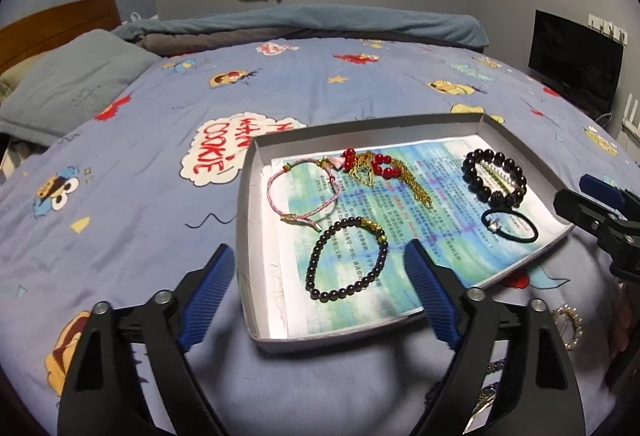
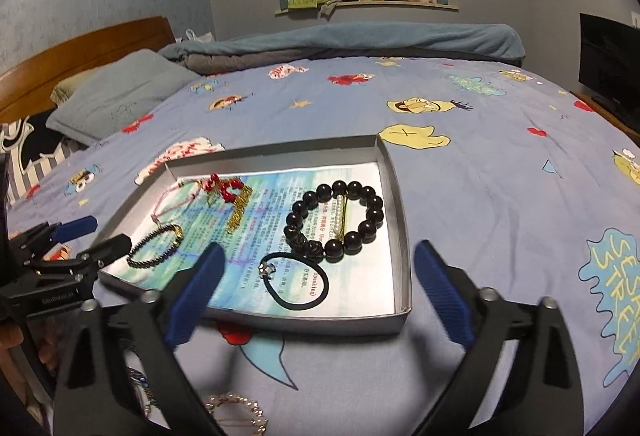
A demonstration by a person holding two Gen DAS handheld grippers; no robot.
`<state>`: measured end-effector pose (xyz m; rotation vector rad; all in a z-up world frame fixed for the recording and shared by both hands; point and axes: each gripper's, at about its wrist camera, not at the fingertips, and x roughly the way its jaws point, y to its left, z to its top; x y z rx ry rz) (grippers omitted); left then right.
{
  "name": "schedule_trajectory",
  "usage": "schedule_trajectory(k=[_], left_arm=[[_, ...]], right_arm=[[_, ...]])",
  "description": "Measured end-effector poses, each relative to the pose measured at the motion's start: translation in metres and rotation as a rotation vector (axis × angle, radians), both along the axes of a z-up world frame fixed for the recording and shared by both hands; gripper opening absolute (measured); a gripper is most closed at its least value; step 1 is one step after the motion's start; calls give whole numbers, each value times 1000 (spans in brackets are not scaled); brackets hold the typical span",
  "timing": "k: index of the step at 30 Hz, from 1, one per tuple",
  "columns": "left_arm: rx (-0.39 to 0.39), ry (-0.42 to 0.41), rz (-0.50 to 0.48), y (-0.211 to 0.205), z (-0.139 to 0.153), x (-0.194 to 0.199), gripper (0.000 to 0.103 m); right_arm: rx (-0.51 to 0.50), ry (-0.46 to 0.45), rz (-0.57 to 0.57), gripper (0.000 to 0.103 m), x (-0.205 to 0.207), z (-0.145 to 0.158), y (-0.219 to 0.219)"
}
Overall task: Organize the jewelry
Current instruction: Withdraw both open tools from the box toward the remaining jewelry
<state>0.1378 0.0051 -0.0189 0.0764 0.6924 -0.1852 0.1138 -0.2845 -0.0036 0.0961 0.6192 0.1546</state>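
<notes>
From the left wrist, the left hand-held gripper [image 1: 320, 290], spread wide and empty, hovers over a shallow cardboard tray [image 1: 256, 332] on the cartoon-print bed [image 1: 140, 164] holding beaded bracelets [image 1: 347, 255]; from the right wrist, the right hand-held gripper [image 2: 318, 296] is likewise released above a glossy round-bead bracelet [image 2: 334, 226] and hair tie [image 2: 298, 282].

Glossy dark bead bracelet [image 2: 334, 220] on printed paper [image 2: 280, 220] in matt cardboard tray [image 2: 402, 220].

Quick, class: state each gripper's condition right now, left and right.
Left gripper: open, holding nothing.
Right gripper: open, holding nothing.
</notes>
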Motion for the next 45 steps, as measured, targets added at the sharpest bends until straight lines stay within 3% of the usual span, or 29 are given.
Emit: schedule_trajectory(k=[7, 17, 25, 28, 31, 39, 45], left_arm=[[13, -12, 50, 7, 8, -8, 95], [49, -30, 42, 12, 20, -30, 96], [9, 4, 23, 18, 32, -54, 96], [-38, 23, 2, 23, 39, -67, 96], [9, 20, -1, 21, 42, -81, 96], [-3, -42, -19, 8, 20, -130, 97], [25, -66, -110, -14, -11, -146, 97]], right_arm=[[19, -41, -19, 97, -13, 14, -4], [-8, -72, -49, 97, -37, 32, -6], [-14, -65, -27, 97, -61, 38, -10], [-50, -47, -7, 97, -69, 42, -9], [-65, -53, -2, 97, -82, 45, -11], [-61, -1, 9, 97, -106, 11, -3], [-76, 42, 103, 97, -107, -27, 12]])
